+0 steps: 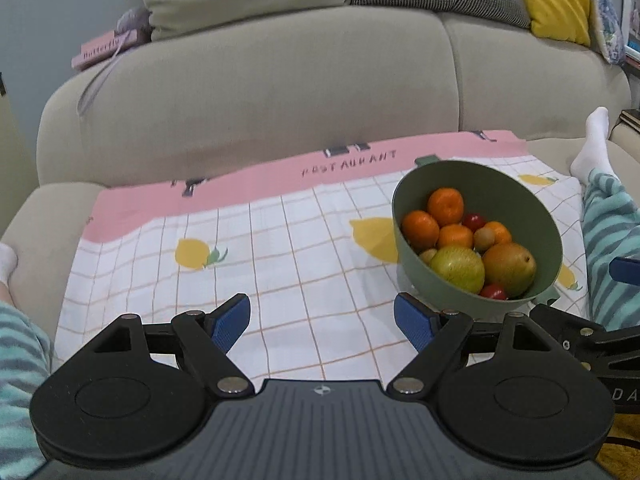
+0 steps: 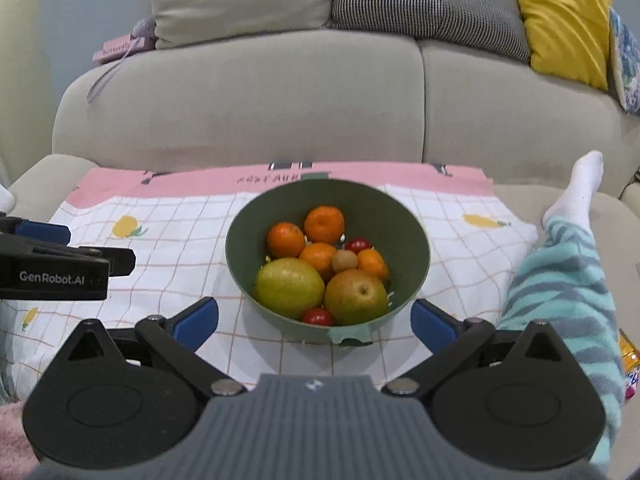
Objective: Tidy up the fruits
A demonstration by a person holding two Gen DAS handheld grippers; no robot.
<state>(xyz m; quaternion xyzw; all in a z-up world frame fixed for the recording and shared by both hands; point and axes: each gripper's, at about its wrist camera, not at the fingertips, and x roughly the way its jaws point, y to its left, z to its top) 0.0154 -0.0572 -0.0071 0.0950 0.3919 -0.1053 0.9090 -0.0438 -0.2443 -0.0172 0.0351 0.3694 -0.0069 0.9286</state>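
A green bowl point(image 2: 396, 216) point(image 1: 416, 196) stands on a checked cloth point(image 1: 280, 264) point(image 2: 172, 248) with lemon prints. It holds several oranges point(image 2: 324, 224) point(image 1: 445, 206), a yellow-green fruit point(image 2: 290, 288) point(image 1: 458, 269), a brownish pear point(image 2: 355, 297) point(image 1: 509, 268), a small tan fruit point(image 2: 344, 261) and red cherry tomatoes point(image 2: 318, 316) point(image 1: 493, 291). My right gripper point(image 2: 314, 318) is open, its blue pads on either side of the bowl's near rim. My left gripper point(image 1: 322, 320) is open over bare cloth, left of the bowl. The left gripper's side point(image 2: 60, 264) shows at the left in the right wrist view.
The cloth lies on a beige sofa point(image 1: 260, 92) with cushions, one yellow point(image 2: 560, 20). A person's legs in striped teal trousers point(image 2: 560, 300) and a white sock point(image 2: 580, 188) lie right of the cloth. A pink book point(image 1: 104, 50) rests on the sofa back, left.
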